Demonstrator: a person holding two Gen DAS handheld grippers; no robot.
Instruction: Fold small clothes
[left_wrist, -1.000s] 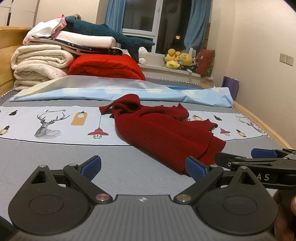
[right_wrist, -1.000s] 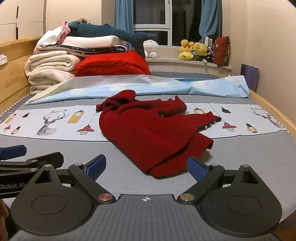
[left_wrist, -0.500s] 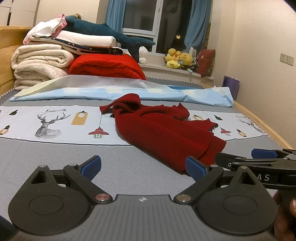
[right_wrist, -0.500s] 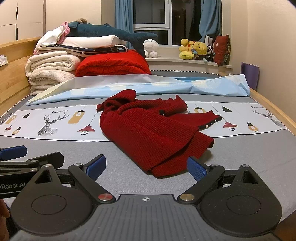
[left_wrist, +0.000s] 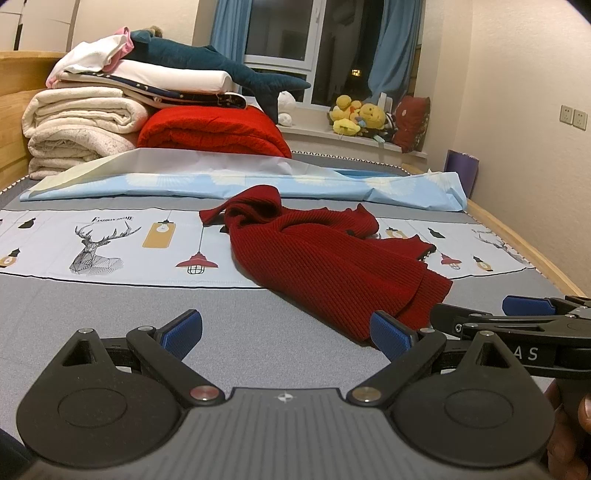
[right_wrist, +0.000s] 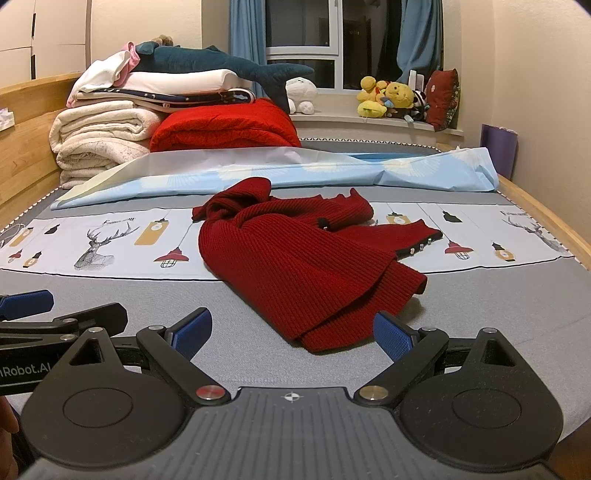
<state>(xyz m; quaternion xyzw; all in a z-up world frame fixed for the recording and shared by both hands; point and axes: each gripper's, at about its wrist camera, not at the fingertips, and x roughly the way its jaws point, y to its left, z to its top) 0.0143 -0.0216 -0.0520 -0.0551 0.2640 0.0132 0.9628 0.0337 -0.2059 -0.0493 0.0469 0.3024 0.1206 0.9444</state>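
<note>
Sweater (right_wrist: 295, 258) nearer now, far folds hidden.

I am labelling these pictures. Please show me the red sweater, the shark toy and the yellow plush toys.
red sweater (right_wrist: 295, 258), right wrist view, middle of the knit.
shark toy (right_wrist: 207, 61), right wrist view, body.
yellow plush toys (left_wrist: 354, 114), left wrist view, middle of the group.

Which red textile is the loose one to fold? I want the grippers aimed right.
The dark red knit sweater, crumpled on the bed just ahead of both open grippers; the brighter red blanket is already folded beside the stack.
</note>
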